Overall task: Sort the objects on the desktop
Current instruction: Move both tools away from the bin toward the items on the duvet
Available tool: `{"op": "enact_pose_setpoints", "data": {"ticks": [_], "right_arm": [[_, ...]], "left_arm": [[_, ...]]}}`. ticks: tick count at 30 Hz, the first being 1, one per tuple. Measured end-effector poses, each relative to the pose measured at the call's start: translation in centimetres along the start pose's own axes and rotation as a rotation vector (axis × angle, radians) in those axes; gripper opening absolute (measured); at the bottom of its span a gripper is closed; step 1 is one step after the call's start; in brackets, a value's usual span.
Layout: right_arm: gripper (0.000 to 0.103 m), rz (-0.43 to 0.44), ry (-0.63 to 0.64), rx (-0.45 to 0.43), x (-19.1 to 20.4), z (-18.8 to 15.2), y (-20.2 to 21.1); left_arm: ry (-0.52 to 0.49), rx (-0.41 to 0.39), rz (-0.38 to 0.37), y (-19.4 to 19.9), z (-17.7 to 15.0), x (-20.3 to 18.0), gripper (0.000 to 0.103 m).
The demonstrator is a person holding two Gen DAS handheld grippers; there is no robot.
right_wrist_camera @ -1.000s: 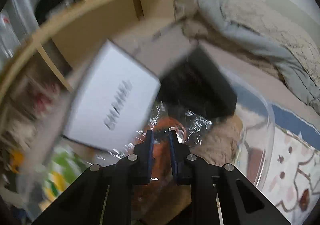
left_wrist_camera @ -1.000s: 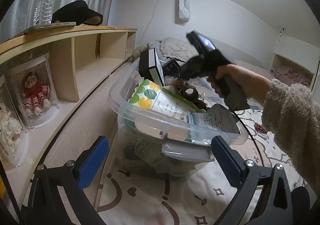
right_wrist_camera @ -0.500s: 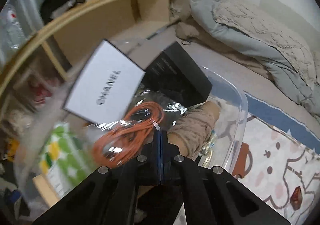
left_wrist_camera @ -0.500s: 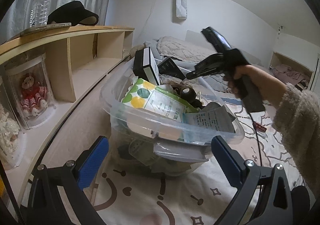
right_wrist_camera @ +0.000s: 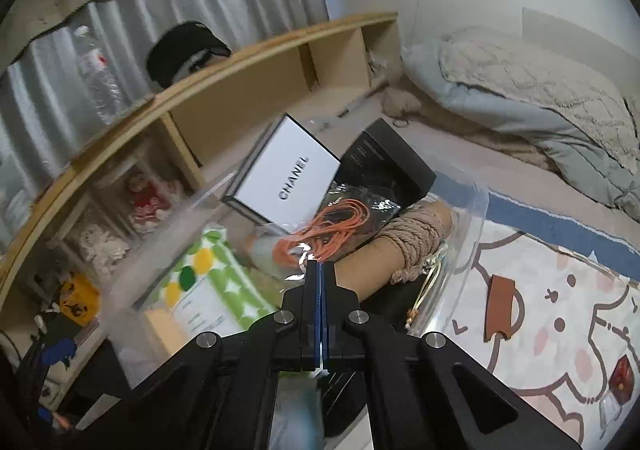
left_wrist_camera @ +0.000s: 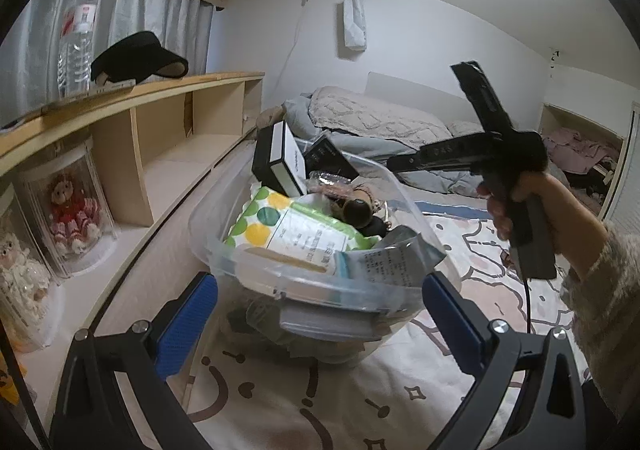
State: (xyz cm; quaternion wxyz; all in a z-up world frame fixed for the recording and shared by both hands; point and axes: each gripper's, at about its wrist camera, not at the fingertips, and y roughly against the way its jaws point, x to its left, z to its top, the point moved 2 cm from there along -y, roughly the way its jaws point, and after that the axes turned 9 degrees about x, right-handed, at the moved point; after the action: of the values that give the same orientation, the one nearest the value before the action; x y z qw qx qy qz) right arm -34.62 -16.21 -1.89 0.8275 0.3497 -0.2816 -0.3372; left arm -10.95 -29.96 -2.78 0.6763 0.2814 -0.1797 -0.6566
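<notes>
Bed surface covered by a cartoon-print sheet (left_wrist_camera: 288, 402), with a clear plastic bin (left_wrist_camera: 320, 290) standing directly on it, near the middle. At the far end of the bed lies a rumpled grey quilt (left_wrist_camera: 372, 121); a small tan bundle (right_wrist_camera: 402, 103) rests on the mattress just beside its left edge. A small dark red box (right_wrist_camera: 621, 377) lies on the sheet to the right of the bin, well apart from it. Along the left side runs a wooden shelf unit (left_wrist_camera: 160, 105). On its top board stand a water bottle (left_wrist_camera: 78, 45) and a black visor cap (left_wrist_camera: 140, 59); doll display cases (left_wrist_camera: 74, 209) occupy the lower ledge at the near left.
</notes>
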Motion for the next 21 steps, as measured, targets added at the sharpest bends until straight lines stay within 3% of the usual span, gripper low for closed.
{"op": "enact_pose_setpoints", "data": {"ticks": [14, 15, 17, 18, 19, 21], "right_arm": [[0.000, 0.025, 0.059, -0.151, 1.0, -5.3, 8.4], [0.004, 0.025, 0.063, -0.156, 1.1, -5.7, 8.9], [0.041, 0.014, 0.072, -0.163, 1.3, -6.4, 9.9], [0.081, 0.010, 0.081, -0.174, 1.5, -6.9, 10.5], [0.091, 0.002, 0.088, -0.195, 1.7, -7.3, 11.1], [0.091, -0.015, 0.109, -0.221, 2.0, -8.1, 12.4]], "left_arm": [[-0.025, -0.032, 0.014, 2.4, 0.9, -4.0, 0.103], [-0.025, -0.033, 0.015, 2.6, 0.9, -4.2, 0.103], [-0.022, -0.034, 0.017, 3.0, 1.0, -4.6, 0.103], [-0.020, -0.037, 0.018, 3.3, 1.1, -4.9, 0.103], [-0.019, -0.039, 0.020, 3.5, 1.1, -5.1, 0.103], [-0.018, -0.048, 0.031, 4.2, 1.1, -5.6, 0.103]]}}
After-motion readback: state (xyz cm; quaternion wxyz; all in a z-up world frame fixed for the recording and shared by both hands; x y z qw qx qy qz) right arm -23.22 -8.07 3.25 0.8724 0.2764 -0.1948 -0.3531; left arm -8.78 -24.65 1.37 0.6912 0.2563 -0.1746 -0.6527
